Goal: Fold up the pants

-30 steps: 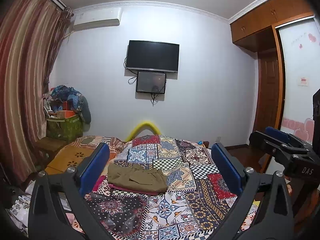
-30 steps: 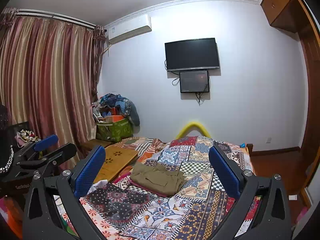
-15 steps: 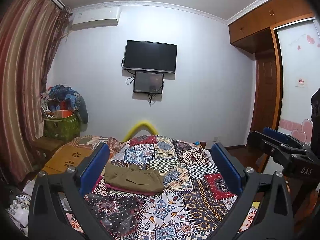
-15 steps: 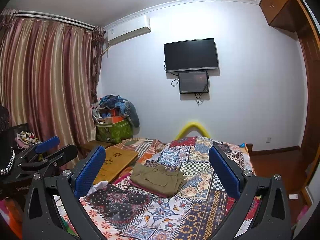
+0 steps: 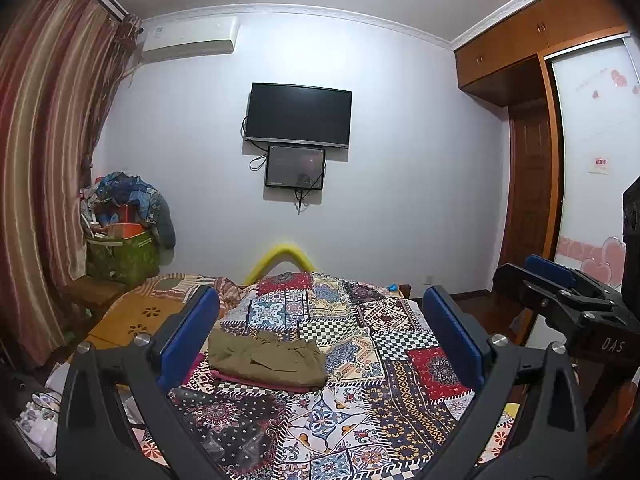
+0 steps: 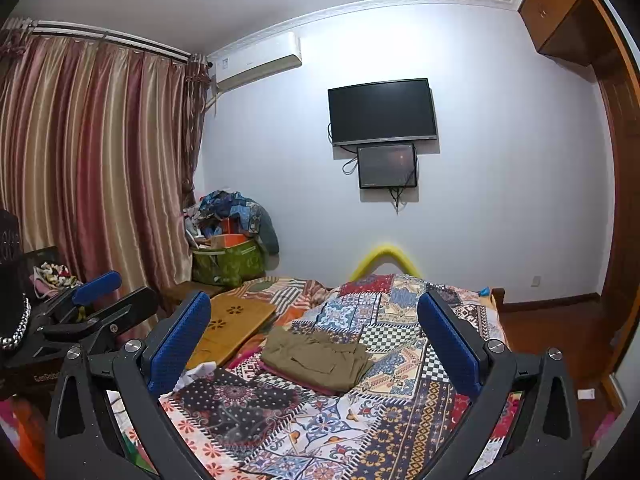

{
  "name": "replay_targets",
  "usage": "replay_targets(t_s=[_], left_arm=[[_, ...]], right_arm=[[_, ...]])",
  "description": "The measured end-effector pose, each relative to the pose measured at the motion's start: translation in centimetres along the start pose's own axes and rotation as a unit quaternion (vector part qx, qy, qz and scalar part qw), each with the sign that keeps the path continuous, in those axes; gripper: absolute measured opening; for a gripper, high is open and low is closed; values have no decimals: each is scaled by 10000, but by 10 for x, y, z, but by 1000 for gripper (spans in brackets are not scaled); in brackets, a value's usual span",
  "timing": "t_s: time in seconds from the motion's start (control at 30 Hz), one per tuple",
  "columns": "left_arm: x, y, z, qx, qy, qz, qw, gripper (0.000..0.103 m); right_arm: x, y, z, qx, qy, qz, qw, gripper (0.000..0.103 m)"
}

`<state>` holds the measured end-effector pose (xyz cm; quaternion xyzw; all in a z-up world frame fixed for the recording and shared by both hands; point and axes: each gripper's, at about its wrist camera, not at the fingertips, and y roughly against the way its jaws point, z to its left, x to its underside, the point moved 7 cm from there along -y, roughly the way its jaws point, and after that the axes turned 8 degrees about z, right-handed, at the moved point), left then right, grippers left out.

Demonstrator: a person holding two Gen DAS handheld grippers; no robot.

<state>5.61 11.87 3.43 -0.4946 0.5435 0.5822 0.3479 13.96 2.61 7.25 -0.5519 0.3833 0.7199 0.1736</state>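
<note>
Olive-green pants lie folded in a compact stack on a pink garment on the patchwork bedspread; they also show in the right wrist view. My left gripper is open and empty, held well back above the near end of the bed. My right gripper is open and empty, likewise back from the pants. The right gripper shows at the right edge of the left wrist view, and the left gripper at the left edge of the right wrist view.
A wooden lap desk lies on the bed's left side. A green bag heaped with clothes stands by the striped curtain. A TV hangs on the far wall. A wardrobe and door are on the right.
Both views have shifted slightly; the left wrist camera has panned a little, so the pants sit slightly lower and more left. The pants have not moved and both grippers stay open.
</note>
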Motion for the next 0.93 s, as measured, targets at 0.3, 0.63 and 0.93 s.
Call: replay_targets(t_s=[0.3, 0.63, 0.93], left_arm=[[-1, 1, -1, 44, -28, 24, 10000, 103], [-3, 0, 1, 125, 3, 68, 9999, 103], [0, -1, 0, 126, -53, 103, 9999, 103]], right_arm=[[0, 0, 0, -13, -12, -2, 10000, 103], [-1, 1, 1, -11, 17, -7, 10000, 103], [0, -1, -2, -22, -7, 34, 10000, 103]])
